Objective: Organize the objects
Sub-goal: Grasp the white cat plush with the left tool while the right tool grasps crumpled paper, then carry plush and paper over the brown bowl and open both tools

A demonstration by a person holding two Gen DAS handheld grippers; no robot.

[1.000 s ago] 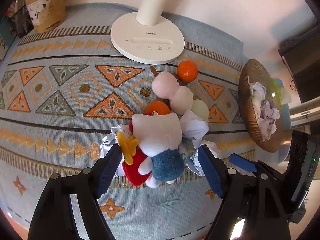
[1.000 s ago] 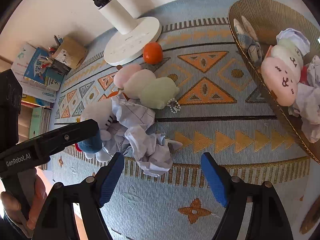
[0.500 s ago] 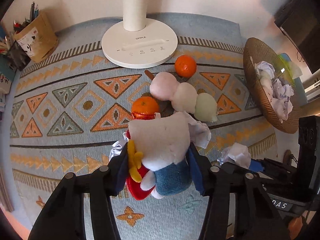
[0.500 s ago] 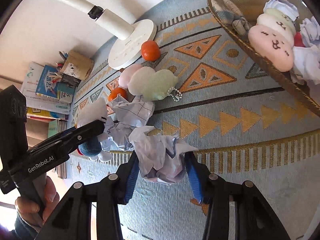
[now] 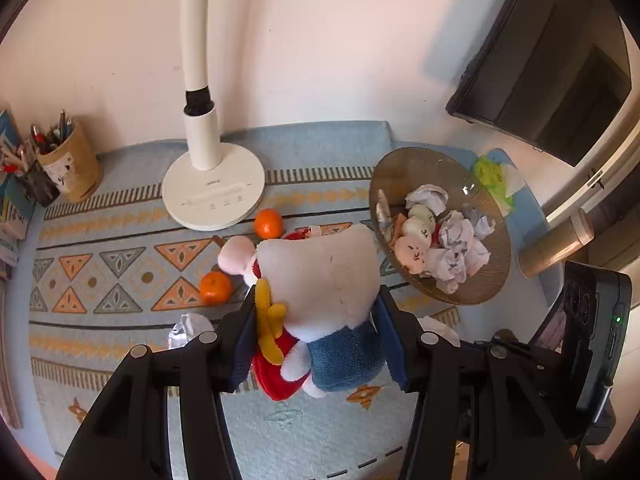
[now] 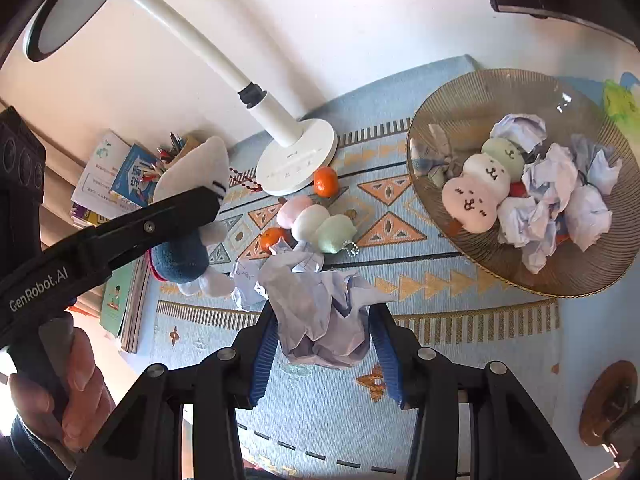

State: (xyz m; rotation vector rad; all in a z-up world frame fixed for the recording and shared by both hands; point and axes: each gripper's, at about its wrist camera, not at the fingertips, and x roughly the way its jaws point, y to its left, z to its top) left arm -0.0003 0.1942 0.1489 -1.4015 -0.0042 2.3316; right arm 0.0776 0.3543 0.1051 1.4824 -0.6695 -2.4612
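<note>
My left gripper point(image 5: 316, 344) is shut on a white plush toy point(image 5: 320, 280) with blue trousers and a red bag, held above the patterned mat. The toy also shows in the right wrist view point(image 6: 188, 216). My right gripper point(image 6: 324, 344) is shut on a crumpled paper ball point(image 6: 320, 312), lifted off the mat. A woven basket point(image 5: 496, 280) at the right holds paper balls and a dango plush point(image 6: 476, 196). On the mat lie two tangerines point(image 5: 269, 223) point(image 5: 216, 287), another dango plush point(image 6: 316, 222) and more crumpled paper point(image 6: 248, 280).
A white desk lamp point(image 5: 214, 196) stands at the back of the mat. A pen holder point(image 5: 68, 168) and books point(image 6: 116, 176) sit at the left. A thermos point(image 5: 556, 248) lies right of the basket. A dark monitor point(image 5: 552, 72) is at the far right.
Both grippers closed on their objects and rose: the left lifted the plush toy, the right lifted the paper ball. Both views now sit higher and show the wall and basket.
</note>
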